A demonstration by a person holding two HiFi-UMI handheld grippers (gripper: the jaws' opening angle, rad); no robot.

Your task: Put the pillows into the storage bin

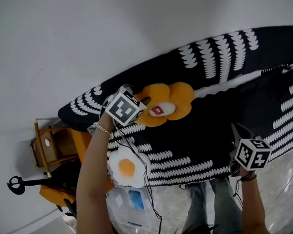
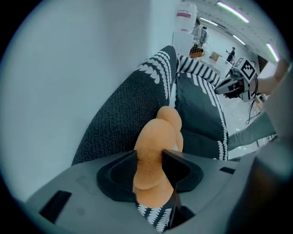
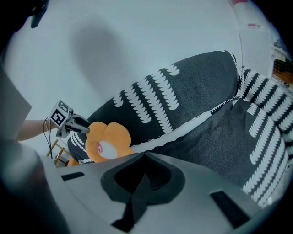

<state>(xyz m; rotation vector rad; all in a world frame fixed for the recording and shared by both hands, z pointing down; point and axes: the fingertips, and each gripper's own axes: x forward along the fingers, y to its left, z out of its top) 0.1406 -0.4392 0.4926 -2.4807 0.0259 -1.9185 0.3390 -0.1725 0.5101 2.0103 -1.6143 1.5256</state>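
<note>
**A:** Speckled pale floor (image 1: 167, 206) comes first, and a clear plastic container (image 1: 128, 205) sits on it at the sofa's foot. Is that the storage bin?

**B:** Maybe; I can't tell. If it is, it sits low and partly behind the left forearm. A pillow dropped there without a look could land beside it.

**A:** Next out is the white fried-egg plush pillow with an orange yolk (image 1: 128, 168).

**B:** It lies at the seat's front edge, just beside that forearm. A careless sweep could knock it to the floor.

**A:** And the right gripper (image 3: 142, 157)?

**B:** Its jaws are pressed together on nothing. It hangs over the black fabric sofa with white leaf print (image 1: 212, 134), well apart from both pillows, so it gives no support.

**A:** Further back, the left gripper (image 2: 150, 157)?

**B:** It is clamped on one petal of the orange flower-shaped plush pillow with a white centre (image 1: 171, 100). The pillow lies on the seat near the backrest. That's my main worry: the petal is soft stuffing, so on the lift it may squash and slip free. The pillow could also dangle and swing wide.

**A:** Beyond that?

**B:** Only a plain white wall (image 1: 82, 43), no hazard.
</note>
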